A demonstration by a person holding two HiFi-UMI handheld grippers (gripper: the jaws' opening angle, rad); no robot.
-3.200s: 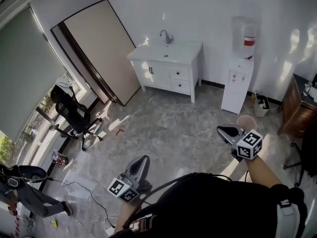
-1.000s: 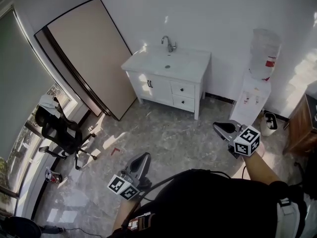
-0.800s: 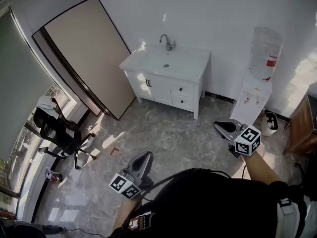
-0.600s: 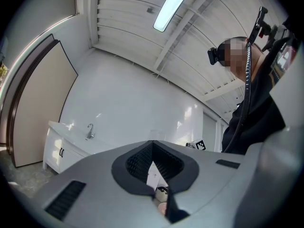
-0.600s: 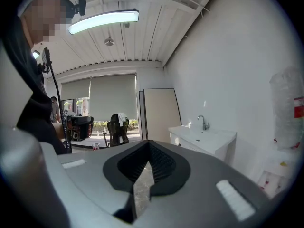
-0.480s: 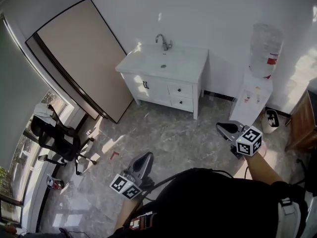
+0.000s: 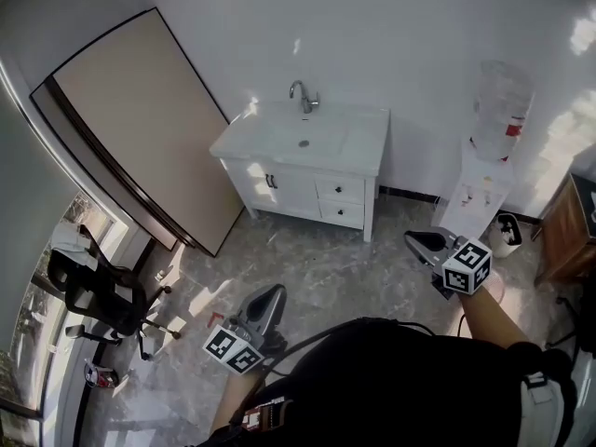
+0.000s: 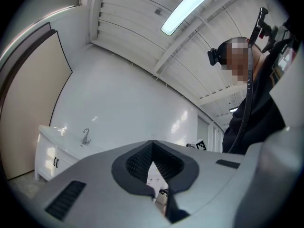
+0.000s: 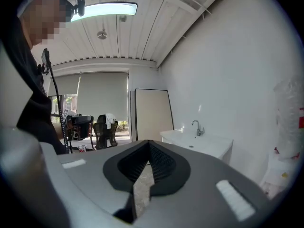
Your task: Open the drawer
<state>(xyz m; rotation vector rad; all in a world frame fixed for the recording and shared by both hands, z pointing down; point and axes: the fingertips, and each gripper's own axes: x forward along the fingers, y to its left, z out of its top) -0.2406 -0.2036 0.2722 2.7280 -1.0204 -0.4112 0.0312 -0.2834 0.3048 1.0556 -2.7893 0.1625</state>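
A white vanity cabinet (image 7: 307, 166) with a sink and faucet stands against the far wall. Two small drawers, the upper drawer (image 7: 346, 189) above the lower drawer (image 7: 344, 213), sit at its right side, both pushed in. My left gripper (image 7: 277, 290) is held low at the left, shut and empty, well short of the cabinet. My right gripper (image 7: 410, 237) hovers at the right, its jaws meeting at the tip with nothing in them, also apart from the cabinet. The vanity (image 8: 52, 151) shows at the far left in the left gripper view, and the vanity (image 9: 204, 144) at the right in the right gripper view.
A water dispenser (image 7: 484, 170) with a bottle stands right of the vanity, with a small bin (image 7: 507, 229) and a wooden cabinet (image 7: 568, 226) beyond. A large beige board (image 7: 130, 119) leans on the left wall. An office chair (image 7: 93, 291) stands at the lower left.
The person has walked toward the vanity, which now looks larger and nearer. The chair has slid to the lower left of the view. Both grippers keep the same pose and stay shut.
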